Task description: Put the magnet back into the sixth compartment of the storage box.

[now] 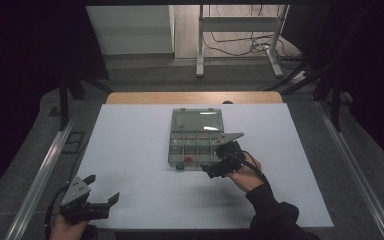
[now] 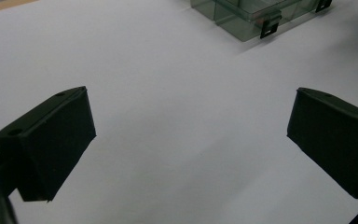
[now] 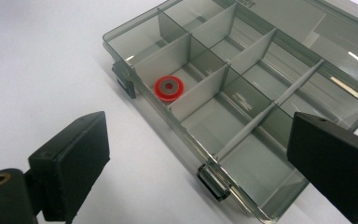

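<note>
Red washer [image 3: 169,87] lay flat in a front-row compartment of the smoky clear organizer box [image 3: 242,121], near the box's latch-side wall, and the right gripper view showed it plainly: a red ring around a grey centre, ahead of the right tool [image 3: 198,144] and a little toward its left jaw, well beyond both pads and untouched. That view also showed the dividers inside the box, the two dark latches on its near wall and the open lid [image 3: 317,28] lying back behind the compartments. From the high view the washer [image 1: 187,159] was only a small red spot at the box's near edge, just to the left of the right tool [image 1: 215,167], which hovered over the near right corner of the box [image 1: 196,137] with its jaws spread and nothing between them. The high view alone placed the left tool [image 1: 102,192] low at the near left of the white tabletop [image 1: 130,150], well apart from the box. In the left gripper view, the left tool [image 2: 191,126] had its jaws wide apart over bare tabletop [image 2: 168,93], with one corner of the box [image 2: 251,18] far ahead and to its right.
</note>
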`<state>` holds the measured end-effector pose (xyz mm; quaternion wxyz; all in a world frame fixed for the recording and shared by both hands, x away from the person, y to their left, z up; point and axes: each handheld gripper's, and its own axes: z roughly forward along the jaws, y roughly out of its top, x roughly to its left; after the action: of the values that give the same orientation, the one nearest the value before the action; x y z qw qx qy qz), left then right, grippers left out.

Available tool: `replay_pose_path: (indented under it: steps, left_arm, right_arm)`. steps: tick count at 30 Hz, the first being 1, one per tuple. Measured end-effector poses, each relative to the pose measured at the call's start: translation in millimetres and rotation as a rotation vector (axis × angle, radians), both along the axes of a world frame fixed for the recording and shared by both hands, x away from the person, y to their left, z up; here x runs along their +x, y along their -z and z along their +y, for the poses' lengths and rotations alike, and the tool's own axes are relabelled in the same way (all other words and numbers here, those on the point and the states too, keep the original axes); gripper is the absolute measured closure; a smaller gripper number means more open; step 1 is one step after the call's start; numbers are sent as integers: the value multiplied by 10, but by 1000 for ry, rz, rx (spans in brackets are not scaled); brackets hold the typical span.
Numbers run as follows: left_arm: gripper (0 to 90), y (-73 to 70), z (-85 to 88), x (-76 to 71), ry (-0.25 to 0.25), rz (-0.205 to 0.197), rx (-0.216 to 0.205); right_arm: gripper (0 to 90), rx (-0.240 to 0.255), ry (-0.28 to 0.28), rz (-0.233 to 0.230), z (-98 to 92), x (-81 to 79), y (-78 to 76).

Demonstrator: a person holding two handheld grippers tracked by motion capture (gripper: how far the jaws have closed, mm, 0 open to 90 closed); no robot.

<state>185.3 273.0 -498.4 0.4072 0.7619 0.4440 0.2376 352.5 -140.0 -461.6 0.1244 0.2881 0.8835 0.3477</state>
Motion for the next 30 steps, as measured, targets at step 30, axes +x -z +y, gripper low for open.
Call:
replay_pose_path:
  steps: [30]
  left_arm:
    - [15,0,1,0,0,1,-2]
  right_arm:
    - [8,22,37,-44,-201,-157,-57]
